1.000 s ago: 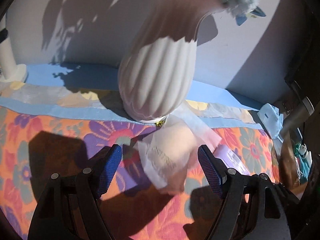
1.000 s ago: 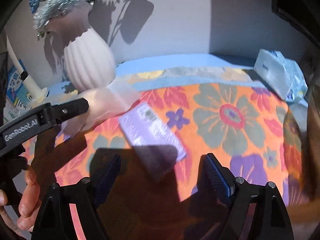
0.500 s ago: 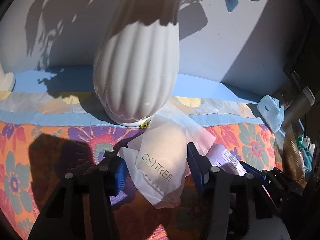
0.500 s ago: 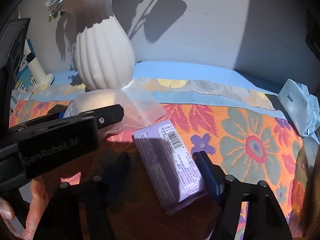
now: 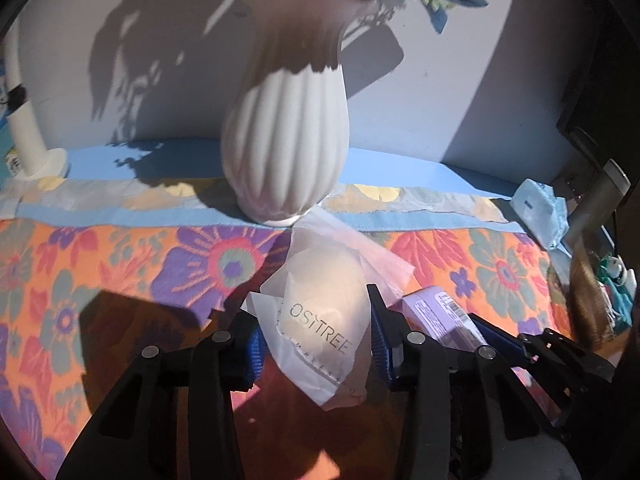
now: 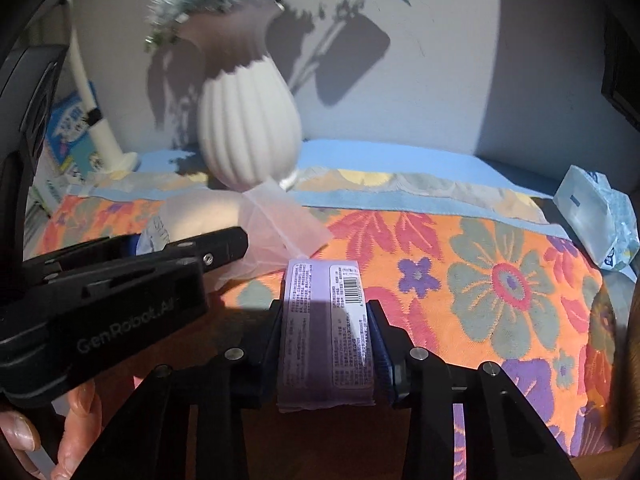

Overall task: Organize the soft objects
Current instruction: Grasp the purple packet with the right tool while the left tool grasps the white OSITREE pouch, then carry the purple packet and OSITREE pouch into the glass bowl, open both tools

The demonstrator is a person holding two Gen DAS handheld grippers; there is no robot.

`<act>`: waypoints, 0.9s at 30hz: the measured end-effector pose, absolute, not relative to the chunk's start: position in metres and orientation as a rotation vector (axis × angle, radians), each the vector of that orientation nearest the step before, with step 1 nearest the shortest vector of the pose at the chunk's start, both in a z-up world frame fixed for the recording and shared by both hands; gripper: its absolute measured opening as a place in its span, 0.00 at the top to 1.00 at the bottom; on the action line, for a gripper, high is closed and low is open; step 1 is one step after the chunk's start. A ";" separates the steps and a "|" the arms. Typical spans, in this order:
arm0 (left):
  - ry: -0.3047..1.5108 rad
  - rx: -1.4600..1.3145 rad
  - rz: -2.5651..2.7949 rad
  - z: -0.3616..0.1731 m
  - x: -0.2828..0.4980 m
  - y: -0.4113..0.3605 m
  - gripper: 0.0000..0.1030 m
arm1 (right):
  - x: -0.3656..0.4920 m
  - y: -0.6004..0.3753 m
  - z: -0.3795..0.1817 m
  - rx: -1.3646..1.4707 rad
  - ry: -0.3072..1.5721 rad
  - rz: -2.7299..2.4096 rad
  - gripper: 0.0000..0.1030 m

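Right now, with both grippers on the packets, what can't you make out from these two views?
- Left wrist view: the white pouch's lower print, partly cut off by a fold.
- Right wrist view: the purple packet's small print, too fine; its near end lies in shadow.
- Both views: the vase's flowers, blurred and cut by the top edge.
- Tissue pack label: too small.

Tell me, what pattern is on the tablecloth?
Big flowers on orange with a blue border; the tablecloth shows best in the right wrist view.
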State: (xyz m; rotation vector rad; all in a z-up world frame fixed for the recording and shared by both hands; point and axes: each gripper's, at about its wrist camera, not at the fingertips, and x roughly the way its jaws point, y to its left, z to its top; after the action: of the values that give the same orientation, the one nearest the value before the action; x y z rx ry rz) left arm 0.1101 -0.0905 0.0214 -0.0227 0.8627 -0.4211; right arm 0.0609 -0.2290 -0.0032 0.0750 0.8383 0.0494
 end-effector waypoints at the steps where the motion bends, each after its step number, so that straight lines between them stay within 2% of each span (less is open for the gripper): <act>1: 0.855 -0.023 -0.419 0.025 0.104 -0.088 0.61 | 0.056 -0.228 -0.003 0.071 0.840 0.047 0.62; 15: 0.700 -0.003 -0.447 0.090 -0.007 -0.067 0.62 | -0.046 -0.221 0.002 0.149 0.842 0.048 0.63; 27: 0.622 0.062 -0.510 0.107 -0.093 -0.086 0.62 | -0.130 -0.258 0.005 0.214 0.863 -0.068 0.63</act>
State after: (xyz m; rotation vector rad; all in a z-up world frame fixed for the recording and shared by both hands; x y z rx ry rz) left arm -0.0934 -0.0862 0.1066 0.0619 0.6216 -0.5099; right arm -0.1305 -0.2577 0.0054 0.2138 0.8625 -0.0682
